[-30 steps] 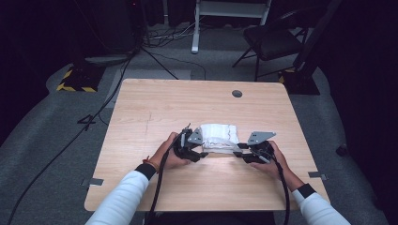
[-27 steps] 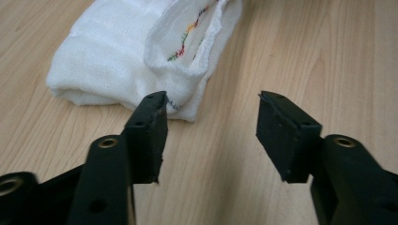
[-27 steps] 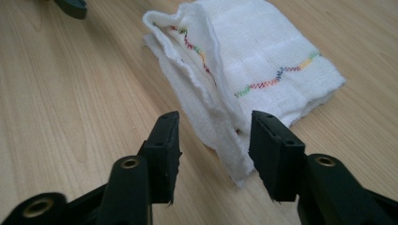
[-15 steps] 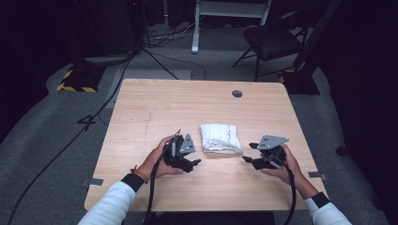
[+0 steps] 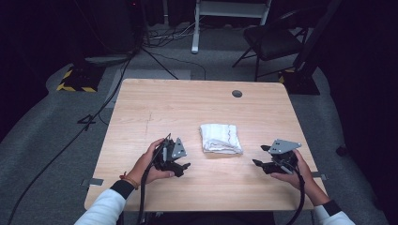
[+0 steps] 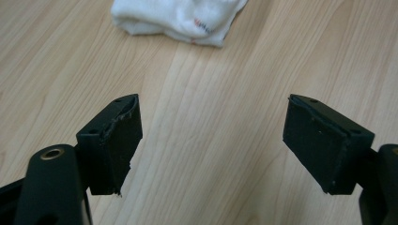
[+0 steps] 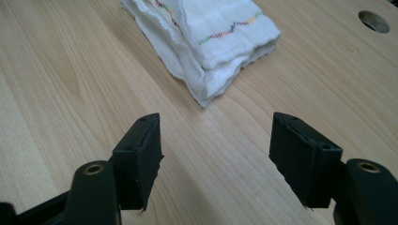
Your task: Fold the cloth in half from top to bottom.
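White cloth (image 5: 220,138), folded into a thick stack with a coloured zigzag stitch on top, lies flat mid-bench (image 5: 197,101), between my two claws and clear of both. Left claw (image 5: 180,169) sits on the near side to the cloth's left; its jaws stand wide with bare wood between them, and in the left gripper view the cloth (image 6: 180,18) lies well ahead of the pads. Right claw (image 5: 260,156) sits to the cloth's right, likewise spread and empty; the right gripper view shows the cloth (image 7: 206,42) beyond the tips, near but not touching. Both claws have just been opening, nothing between the jaws. Step in hand, as I judge it: release after a fold, with the cloth let go and both claws clear of it. Next move, if another fold is wanted: bring each claw in low to a near corner or edge, pinch all layers together, lift evenly; the stack is thick and could splay if I catch only the top ply. Versus a second ago: then both claws were at the cloth's sides, touching it; since then each has drawn outward and toward me, and the cloth has stayed where it was.
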### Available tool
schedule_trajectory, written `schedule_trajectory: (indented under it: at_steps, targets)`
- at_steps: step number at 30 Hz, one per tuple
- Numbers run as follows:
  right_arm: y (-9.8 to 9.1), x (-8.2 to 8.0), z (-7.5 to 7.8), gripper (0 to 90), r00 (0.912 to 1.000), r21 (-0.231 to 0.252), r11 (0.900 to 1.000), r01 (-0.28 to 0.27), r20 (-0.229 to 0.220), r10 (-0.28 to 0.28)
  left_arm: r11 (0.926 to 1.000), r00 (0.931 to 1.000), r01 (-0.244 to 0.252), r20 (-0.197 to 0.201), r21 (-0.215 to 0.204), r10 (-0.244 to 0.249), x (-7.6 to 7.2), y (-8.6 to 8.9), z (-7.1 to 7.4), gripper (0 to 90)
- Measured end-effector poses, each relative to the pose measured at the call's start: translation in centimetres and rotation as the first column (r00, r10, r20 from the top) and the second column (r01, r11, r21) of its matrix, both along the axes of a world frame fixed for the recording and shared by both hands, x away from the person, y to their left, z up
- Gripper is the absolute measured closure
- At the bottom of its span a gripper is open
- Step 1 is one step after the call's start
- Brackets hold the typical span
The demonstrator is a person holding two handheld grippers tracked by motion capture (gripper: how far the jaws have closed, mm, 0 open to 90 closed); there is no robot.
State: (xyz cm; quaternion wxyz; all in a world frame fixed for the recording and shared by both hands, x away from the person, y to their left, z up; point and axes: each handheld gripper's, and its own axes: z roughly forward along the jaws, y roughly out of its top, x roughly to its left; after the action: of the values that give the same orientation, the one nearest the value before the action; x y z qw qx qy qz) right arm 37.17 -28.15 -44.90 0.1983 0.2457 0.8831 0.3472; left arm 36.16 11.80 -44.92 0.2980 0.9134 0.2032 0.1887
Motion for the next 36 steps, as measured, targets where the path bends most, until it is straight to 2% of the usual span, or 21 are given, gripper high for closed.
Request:
schedule_trajectory:
  at_steps: [2,7,21,25,30,36]
  targets:
    - [-0.6,-0.1,-0.1,34.6,0.9999,0.014,0.9998,0.011,-0.010,-0.011,0.9998,0.9999,-0.017,0.001,-0.005,0.017,-0.2,0.6,0.0,19.5]
    - [-2.0,-0.4,-0.6,34.3,0.9989,0.007,0.9990,0.044,-0.018,-0.043,0.9991,0.9991,-0.043,0.006,0.001,0.043,-0.6,1.9,-0.3,19.6]
    - [-5.6,-1.3,-2.1,33.0,0.9923,0.015,0.9929,0.118,-0.040,-0.117,0.9945,0.9944,-0.104,-0.018,-0.005,0.104,-1.4,5.1,-1.9,20.1]
    - [-6.4,-1.6,-2.6,31.5,0.9893,0.016,0.9900,0.140,-0.044,-0.139,0.9914,0.9913,-0.130,-0.022,0.012,0.130,-1.7,5.7,-2.4,19.2]
    - [-8.0,-2.0,-3.2,29.9,0.9828,0.044,0.9830,0.178,-0.058,-0.175,0.9879,0.9875,-0.155,-0.028,0.011,0.155,-2.0,6.7,-2.7,19.0]
    - [-10.0,-2.6,-3.9,28.6,0.9702,0.100,0.9674,0.233,-0.092,-0.224,0.9826,0.9819,-0.186,-0.038,0.000,0.185,-2.2,7.8,-3.1,18.8]
